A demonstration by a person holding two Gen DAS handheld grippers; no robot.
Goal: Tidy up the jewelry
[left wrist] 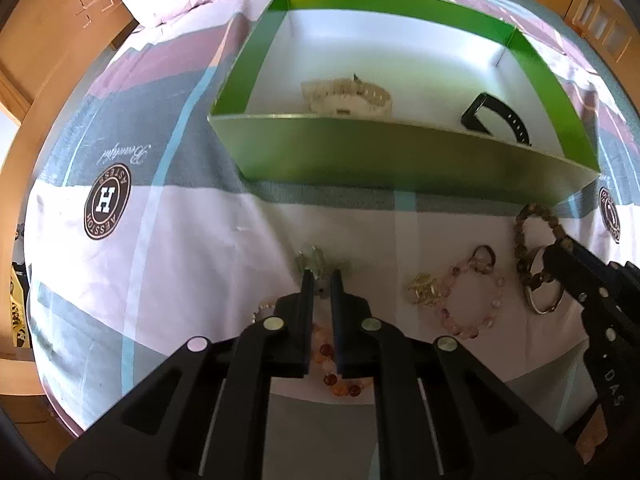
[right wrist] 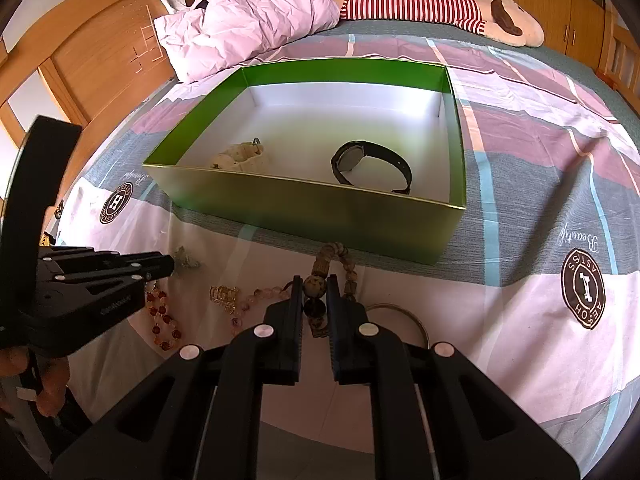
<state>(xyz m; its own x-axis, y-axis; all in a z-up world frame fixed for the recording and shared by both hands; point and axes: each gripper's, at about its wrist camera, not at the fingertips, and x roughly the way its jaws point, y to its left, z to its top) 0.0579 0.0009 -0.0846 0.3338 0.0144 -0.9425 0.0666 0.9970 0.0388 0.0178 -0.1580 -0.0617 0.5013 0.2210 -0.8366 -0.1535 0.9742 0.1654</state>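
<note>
A green box [left wrist: 400,156] [right wrist: 320,216] with a white floor sits on the bed and holds a cream bracelet [left wrist: 348,96] [right wrist: 240,156] and a black watch [left wrist: 496,120] [right wrist: 372,164]. My left gripper [left wrist: 321,276] [right wrist: 170,268] is shut on a pale green bracelet [left wrist: 316,260] [right wrist: 186,258] on the sheet. My right gripper [right wrist: 312,282] [left wrist: 560,246] is shut on a brown bead bracelet [right wrist: 332,268] [left wrist: 532,232]. An orange-red bead bracelet [left wrist: 340,380] [right wrist: 162,320], a pink bead bracelet [left wrist: 472,300] [right wrist: 256,300], a gold piece [left wrist: 424,288] [right wrist: 224,296] and a metal bangle [left wrist: 542,296] [right wrist: 408,320] lie nearby.
The bed sheet [right wrist: 520,320] is patterned with round logos. A white pillow [right wrist: 248,12] and a striped plush toy [right wrist: 440,4] lie beyond the box. A wooden headboard [right wrist: 100,52] stands at the left.
</note>
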